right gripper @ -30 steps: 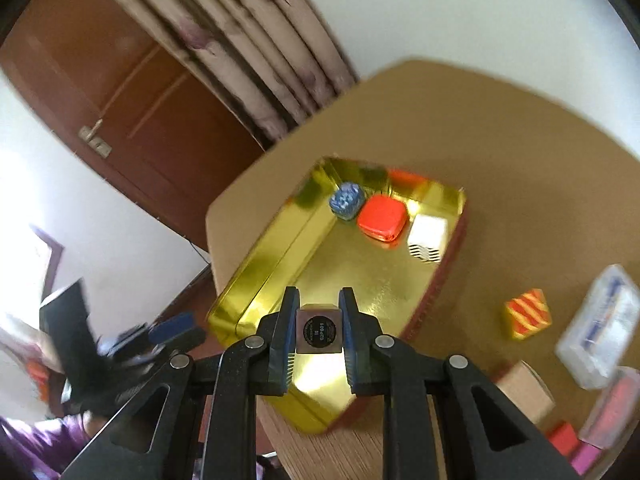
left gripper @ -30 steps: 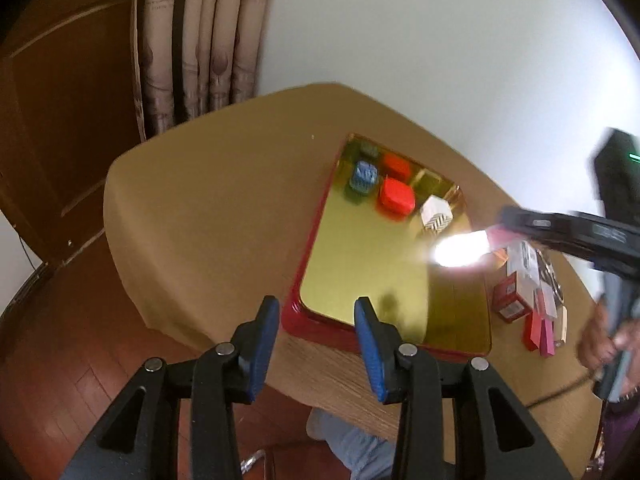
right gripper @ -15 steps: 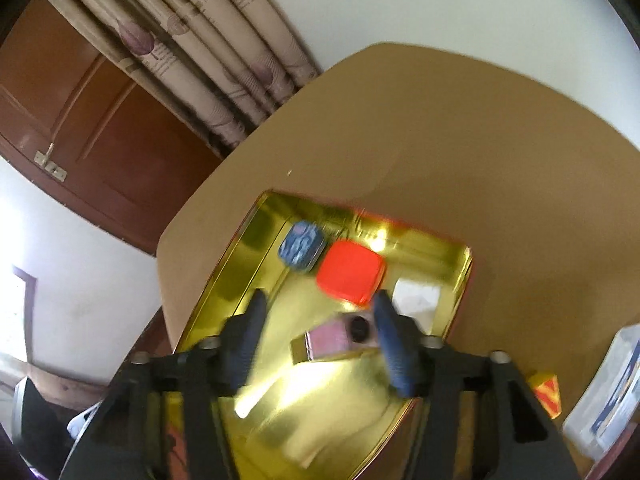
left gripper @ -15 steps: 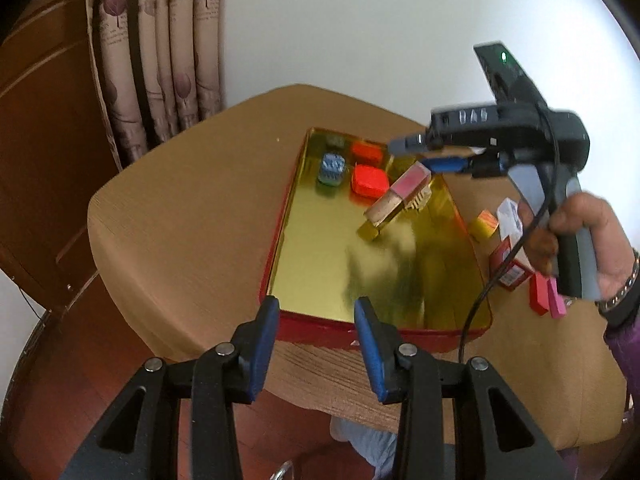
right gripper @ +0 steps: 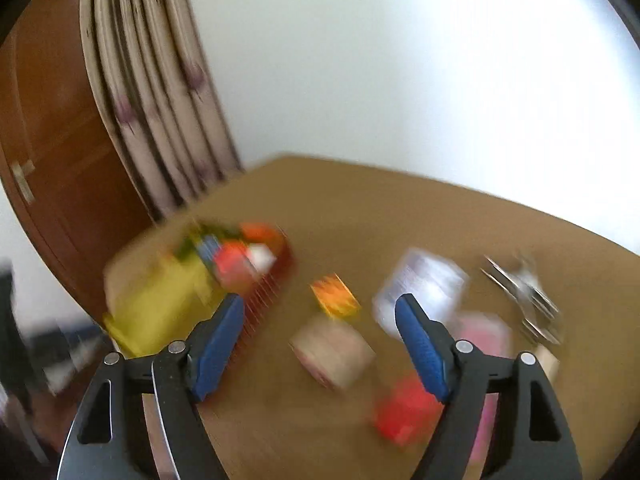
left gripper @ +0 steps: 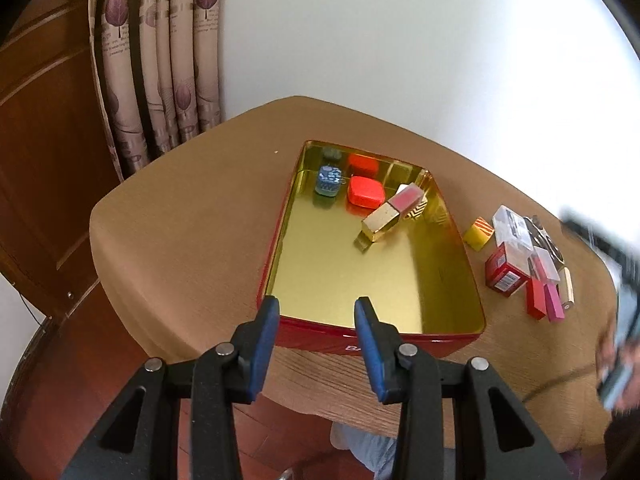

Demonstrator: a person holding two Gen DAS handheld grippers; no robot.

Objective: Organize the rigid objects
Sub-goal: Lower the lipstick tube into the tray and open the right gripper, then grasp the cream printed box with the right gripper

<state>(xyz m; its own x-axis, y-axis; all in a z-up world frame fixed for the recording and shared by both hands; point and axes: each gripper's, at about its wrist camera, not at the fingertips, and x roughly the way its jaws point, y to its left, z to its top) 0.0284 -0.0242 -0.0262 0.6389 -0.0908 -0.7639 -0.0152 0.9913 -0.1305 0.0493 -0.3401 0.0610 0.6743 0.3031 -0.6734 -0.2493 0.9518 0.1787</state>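
A gold tin tray with red walls point(left gripper: 344, 280) sits on the tan table. In it lie a blue patterned box point(left gripper: 329, 179), a red box point(left gripper: 365, 191), a white patterned box point(left gripper: 416, 210) and a gold and pink lipstick point(left gripper: 392, 212) leaning against that box. My left gripper point(left gripper: 316, 344) is open and empty above the tray's near edge. My right gripper point(right gripper: 320, 344) is open and empty above loose objects right of the tray point(right gripper: 160, 312); its view is blurred. It shows blurred at the right edge of the left wrist view point(left gripper: 616, 300).
Right of the tray lie a yellow striped cube point(left gripper: 479, 233), a clear plastic box point(left gripper: 514, 228), a red carton point(left gripper: 505, 274), pink and red sticks point(left gripper: 546, 302) and metal tongs point(right gripper: 524, 300). A curtain point(left gripper: 160, 60) and a wooden door point(left gripper: 44, 140) stand behind the table.
My right gripper opened and let go of the lipstick in the tray, then swung right to the loose objects. My left gripper stayed open near the tray's near edge.
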